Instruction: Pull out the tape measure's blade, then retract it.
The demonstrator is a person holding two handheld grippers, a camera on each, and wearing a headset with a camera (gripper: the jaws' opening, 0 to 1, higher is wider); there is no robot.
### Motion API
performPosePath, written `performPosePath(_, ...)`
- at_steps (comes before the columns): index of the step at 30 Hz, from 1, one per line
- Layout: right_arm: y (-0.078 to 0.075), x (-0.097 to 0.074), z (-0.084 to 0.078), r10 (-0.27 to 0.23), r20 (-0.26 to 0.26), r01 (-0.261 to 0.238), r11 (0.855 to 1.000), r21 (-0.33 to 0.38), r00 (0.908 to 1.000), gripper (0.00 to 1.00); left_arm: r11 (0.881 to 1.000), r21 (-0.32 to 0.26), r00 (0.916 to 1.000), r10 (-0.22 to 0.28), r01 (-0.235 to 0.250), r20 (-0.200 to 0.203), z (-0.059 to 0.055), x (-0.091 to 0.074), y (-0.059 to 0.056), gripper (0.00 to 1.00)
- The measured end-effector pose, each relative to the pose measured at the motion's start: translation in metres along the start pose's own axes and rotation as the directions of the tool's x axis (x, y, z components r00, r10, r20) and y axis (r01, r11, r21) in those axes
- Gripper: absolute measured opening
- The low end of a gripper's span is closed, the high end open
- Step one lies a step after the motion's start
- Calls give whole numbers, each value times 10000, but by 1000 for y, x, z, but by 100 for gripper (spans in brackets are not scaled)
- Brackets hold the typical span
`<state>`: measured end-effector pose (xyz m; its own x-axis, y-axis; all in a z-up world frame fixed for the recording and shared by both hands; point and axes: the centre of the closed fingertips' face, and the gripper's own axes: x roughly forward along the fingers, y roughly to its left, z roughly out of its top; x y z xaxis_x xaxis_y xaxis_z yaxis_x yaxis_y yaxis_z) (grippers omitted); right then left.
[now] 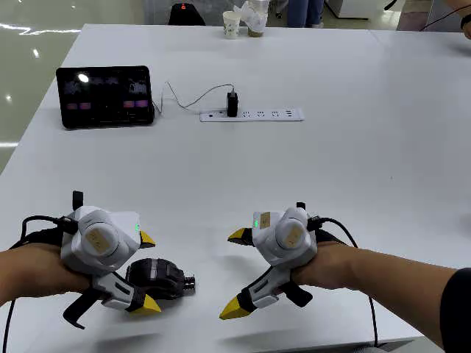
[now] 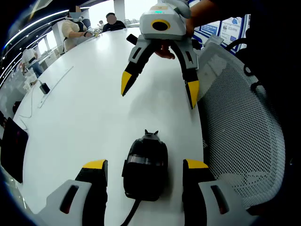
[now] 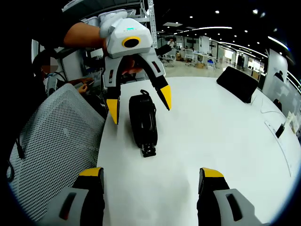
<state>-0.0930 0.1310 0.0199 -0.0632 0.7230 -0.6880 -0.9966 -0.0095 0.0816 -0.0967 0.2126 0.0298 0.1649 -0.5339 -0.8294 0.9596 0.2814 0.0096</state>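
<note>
A black tape measure [image 1: 160,278] lies on the white table [image 1: 294,169] near its front edge, blade tip towards the right. My left gripper [image 1: 147,272] is open, one yellow-tipped jaw on each side of the case with a gap to both. The left gripper view shows the tape measure [image 2: 146,165] between my left gripper [image 2: 145,165] jaws, and the right gripper [image 2: 159,88] open across from it. My right gripper [image 1: 237,272] is open and holds nothing, a short way from the blade tip. From the right gripper [image 3: 151,172] view, the tape measure [image 3: 143,122] lies ahead inside the left gripper [image 3: 138,104].
A dark tablet [image 1: 105,95] stands at the back left, cabled to a charger in a white power strip [image 1: 252,115]. Paper cups [image 1: 232,24] sit at the far edge. A mesh chair [image 2: 235,117] is just off the table's front edge.
</note>
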Motion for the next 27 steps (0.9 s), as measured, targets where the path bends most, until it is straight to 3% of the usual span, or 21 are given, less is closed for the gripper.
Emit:
performPosePath(3,0,5,1,72,-56,-72,10000,-46,10000,78,10000,75,10000,-15,16,-58,1,2,-1,54)
performPosePath(6,0,10,1,103,-134,-104,9999,-109,9999,76,9994,326,9989,-126,140,-450,-4,5,-2,39)
performPosePath(7,0,10,2,108,-136,-110,9999,-99,9998,75,9990,415,9983,216,-193,-546,-6,5,2,33)
performPosePath(8,0,11,2,106,-131,-107,9999,-94,9999,75,9979,623,9978,207,-168,-630,-6,6,3,31)
performPosePath(11,-1,13,3,68,-131,-69,9999,-97,9999,72,9991,421,9979,59,-32,-643,-6,7,1,31)
performPosePath(17,-1,18,7,59,-141,-61,9998,-174,9999,66,9983,574,9976,169,-131,-665,-6,8,1,31)
performPosePath(27,4,36,14,217,-333,-234,9983,-525,9992,47,9983,546,9968,232,-190,-764,-7,9,2,31)
